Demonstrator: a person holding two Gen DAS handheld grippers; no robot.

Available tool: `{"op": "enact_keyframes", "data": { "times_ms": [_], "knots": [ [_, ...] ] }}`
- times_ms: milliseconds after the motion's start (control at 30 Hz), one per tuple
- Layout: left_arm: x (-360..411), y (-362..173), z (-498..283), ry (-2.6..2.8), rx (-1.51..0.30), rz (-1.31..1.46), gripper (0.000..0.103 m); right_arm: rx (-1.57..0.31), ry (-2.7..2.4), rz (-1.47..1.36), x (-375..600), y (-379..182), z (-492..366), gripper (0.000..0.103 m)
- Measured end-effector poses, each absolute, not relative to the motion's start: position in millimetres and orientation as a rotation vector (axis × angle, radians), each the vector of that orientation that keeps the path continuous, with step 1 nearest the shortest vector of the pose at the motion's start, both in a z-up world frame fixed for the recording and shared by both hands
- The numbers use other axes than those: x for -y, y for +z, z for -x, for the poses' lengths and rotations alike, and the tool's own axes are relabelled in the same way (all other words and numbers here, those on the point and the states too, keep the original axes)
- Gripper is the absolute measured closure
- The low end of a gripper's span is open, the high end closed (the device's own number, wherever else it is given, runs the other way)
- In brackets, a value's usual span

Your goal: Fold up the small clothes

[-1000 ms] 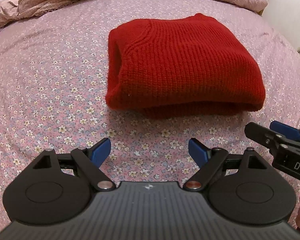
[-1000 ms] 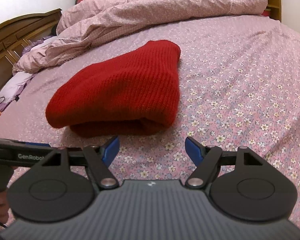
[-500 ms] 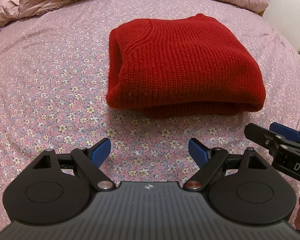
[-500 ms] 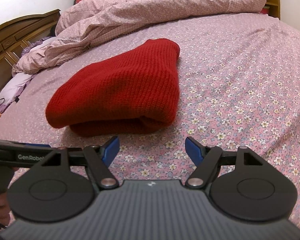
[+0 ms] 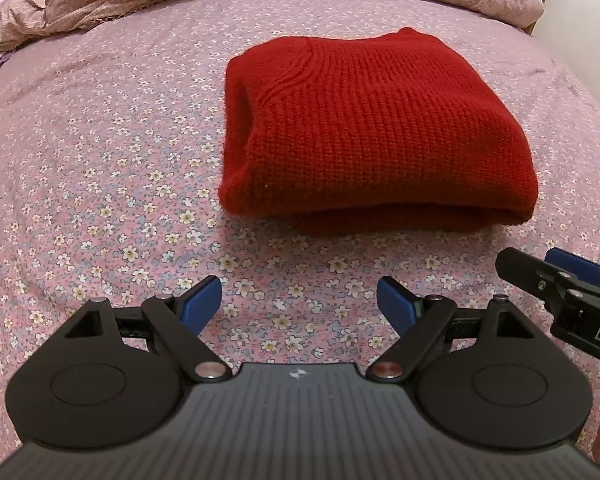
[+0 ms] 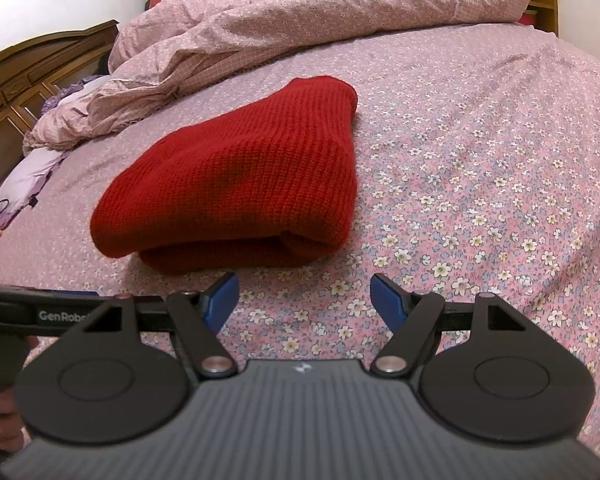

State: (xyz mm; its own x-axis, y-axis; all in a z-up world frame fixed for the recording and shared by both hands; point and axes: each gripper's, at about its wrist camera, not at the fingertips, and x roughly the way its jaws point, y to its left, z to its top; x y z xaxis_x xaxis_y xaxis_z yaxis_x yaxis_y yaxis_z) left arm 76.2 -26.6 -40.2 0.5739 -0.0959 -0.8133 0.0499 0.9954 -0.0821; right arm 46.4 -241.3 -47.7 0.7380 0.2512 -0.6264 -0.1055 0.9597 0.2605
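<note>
A red knitted sweater [image 5: 376,128] lies folded into a thick rectangle on the floral bedsheet [image 5: 100,168]; it also shows in the right wrist view [image 6: 240,184]. My left gripper [image 5: 300,300] is open and empty, held short of the sweater's near edge. My right gripper [image 6: 304,296] is open and empty, also short of the near edge. The right gripper's tip shows at the right edge of the left wrist view [image 5: 556,276]. The left gripper's body shows at the left edge of the right wrist view [image 6: 40,312].
A rumpled pink duvet [image 6: 300,24] lies along the far side of the bed. A wooden headboard [image 6: 28,76] stands at the left, with a purple pillow [image 6: 32,168] below it. A white wall [image 5: 588,20] is beyond the bed's right side.
Both grippers have drawn back very slightly from the sweater. The sweater has not moved and both grippers stay open.
</note>
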Motion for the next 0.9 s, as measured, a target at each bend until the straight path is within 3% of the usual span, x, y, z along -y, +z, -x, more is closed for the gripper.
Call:
{"op": "enact_keyframes", "data": {
  "times_ms": [900],
  "knots": [
    [27.1, -44.5, -75.8, -0.089, -0.959, 0.054, 0.015, -0.719, 0.191, -0.221, 242.6, -48.1, -45.1, 0.029]
  ]
}}
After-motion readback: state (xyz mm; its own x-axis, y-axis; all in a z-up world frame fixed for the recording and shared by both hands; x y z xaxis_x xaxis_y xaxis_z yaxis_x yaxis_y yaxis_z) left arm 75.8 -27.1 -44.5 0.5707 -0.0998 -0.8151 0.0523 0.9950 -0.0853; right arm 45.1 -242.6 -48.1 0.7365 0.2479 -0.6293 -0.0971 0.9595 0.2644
